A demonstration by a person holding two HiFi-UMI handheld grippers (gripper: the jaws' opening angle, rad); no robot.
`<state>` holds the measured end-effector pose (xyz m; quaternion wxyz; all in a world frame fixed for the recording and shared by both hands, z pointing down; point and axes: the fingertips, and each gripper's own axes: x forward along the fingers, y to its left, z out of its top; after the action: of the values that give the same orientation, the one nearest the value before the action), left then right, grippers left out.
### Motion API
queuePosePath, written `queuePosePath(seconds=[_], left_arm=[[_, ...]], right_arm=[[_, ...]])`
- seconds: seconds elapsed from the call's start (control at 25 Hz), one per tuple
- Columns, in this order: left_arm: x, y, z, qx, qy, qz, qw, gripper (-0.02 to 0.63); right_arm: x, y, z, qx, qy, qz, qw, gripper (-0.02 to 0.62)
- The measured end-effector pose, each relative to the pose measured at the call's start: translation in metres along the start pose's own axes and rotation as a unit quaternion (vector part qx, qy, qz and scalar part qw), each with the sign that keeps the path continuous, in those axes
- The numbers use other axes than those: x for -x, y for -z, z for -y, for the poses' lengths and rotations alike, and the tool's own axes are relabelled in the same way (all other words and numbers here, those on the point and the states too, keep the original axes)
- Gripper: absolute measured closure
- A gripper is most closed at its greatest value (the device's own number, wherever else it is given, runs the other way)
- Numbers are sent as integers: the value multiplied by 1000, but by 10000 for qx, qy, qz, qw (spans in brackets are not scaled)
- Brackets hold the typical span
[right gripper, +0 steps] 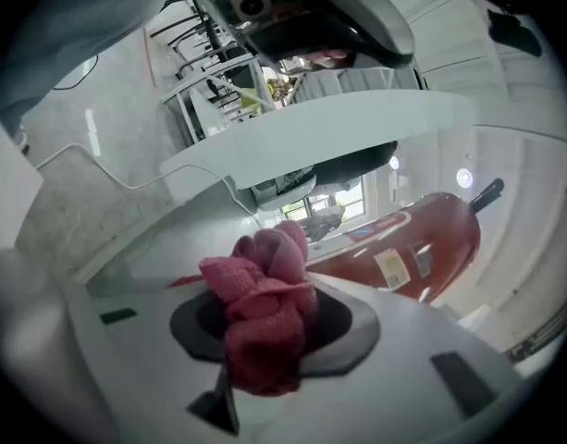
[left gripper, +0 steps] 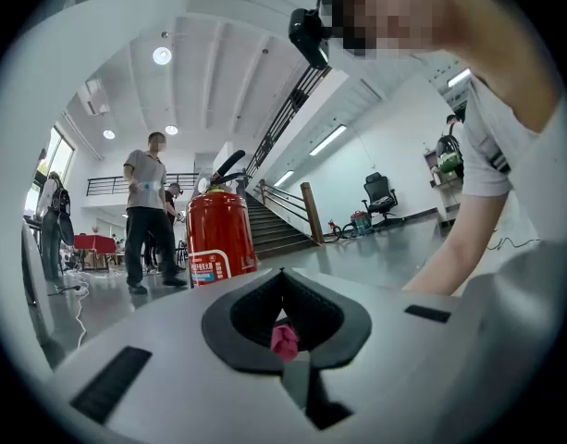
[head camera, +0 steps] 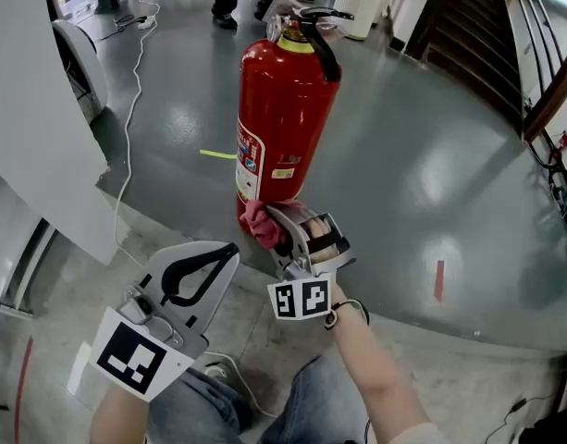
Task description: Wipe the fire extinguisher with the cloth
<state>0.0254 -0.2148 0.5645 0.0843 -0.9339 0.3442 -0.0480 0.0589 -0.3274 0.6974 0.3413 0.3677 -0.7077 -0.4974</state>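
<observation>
Right tool [right gripper: 263,345] clamps pink cloth [right gripper: 257,289]; red fire extinguisher [right gripper: 408,248] just beyond.

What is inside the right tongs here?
The right tongs clamp a bunched pink cloth, held at the fire extinguisher's base. The cloth covers the jaw tips and the contact spot.

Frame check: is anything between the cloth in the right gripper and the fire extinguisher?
Nothing visible stands between them. The right gripper is shut on the pink cloth, which sits right at the foot of the red fire extinguisher, with bare floor around it. Whether the cloth and the cylinder touch cannot be told.
</observation>
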Motion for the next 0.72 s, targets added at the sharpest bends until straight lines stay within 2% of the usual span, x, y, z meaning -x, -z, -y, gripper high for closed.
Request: queuePosePath(seconds=[0.12,0.32,0.56,0.72], left_arm=[[0,3,0,15,-11,-32,10000,597],[0,7,5,-14,16,-91,10000,597],[1,13,2,21,-58,-183,9998,597],[-1,15,4,27,-64,-190,9998,597]], right_arm=[[-2,1,-7,70,16,-106,9999,462],[-5,20,-59,279,-701,-351,9965,462],[-8,25,-74,-58,-1055,-474,9933,456],[-2,20,-60,-838,-1078,-422,9897,456]])
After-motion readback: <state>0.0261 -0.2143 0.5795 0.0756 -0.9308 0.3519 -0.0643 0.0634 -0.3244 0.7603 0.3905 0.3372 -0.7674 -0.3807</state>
